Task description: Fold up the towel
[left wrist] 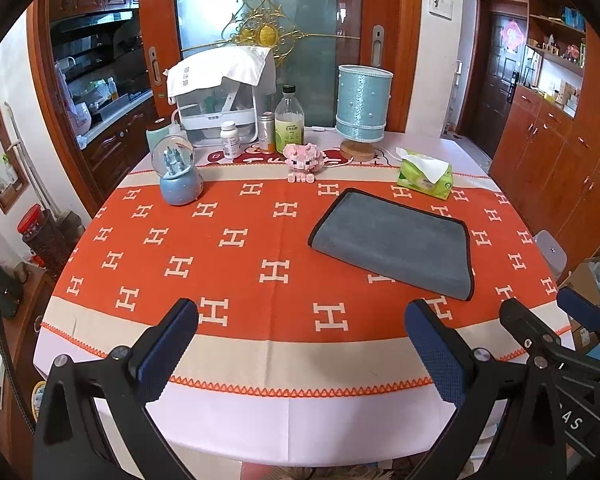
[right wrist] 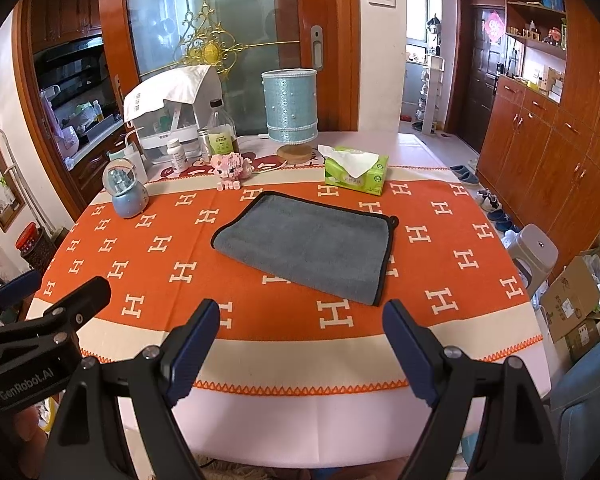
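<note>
- Both your tools hang over the near edge of the table, well short of the work: the left gripper (left wrist: 300, 344) and the right gripper (right wrist: 300, 344) each have their fingers spread wide with nothing between them
- The grey towel (right wrist: 308, 246) lies flat on the orange tablecloth (right wrist: 148, 248), right of centre, and it looks as though it is already doubled over once, with a rounded fold along its left side and black-trimmed edges on the far and right sides
- If a further fold is wanted, you would do well to take the two corners of one short side, one in each gripper, and pinch the full thickness so no layer slips
- Lift only a little, carry the side across to meet the opposite edge, and line up the black trim before you let go
- Keep your sweep low and away from the tissue box (right wrist: 356, 172) near the towel's far edge, and from the pink toy pig (right wrist: 231, 167) by its far left corner
- A small loop seems to stick out at the far right corner (right wrist: 394, 221); it is too small to be sure
- You cannot see how many layers the towel has, nor its underside
- The fisheye bends the table edge, so trust the trim lines, not the apparent angles
</note>
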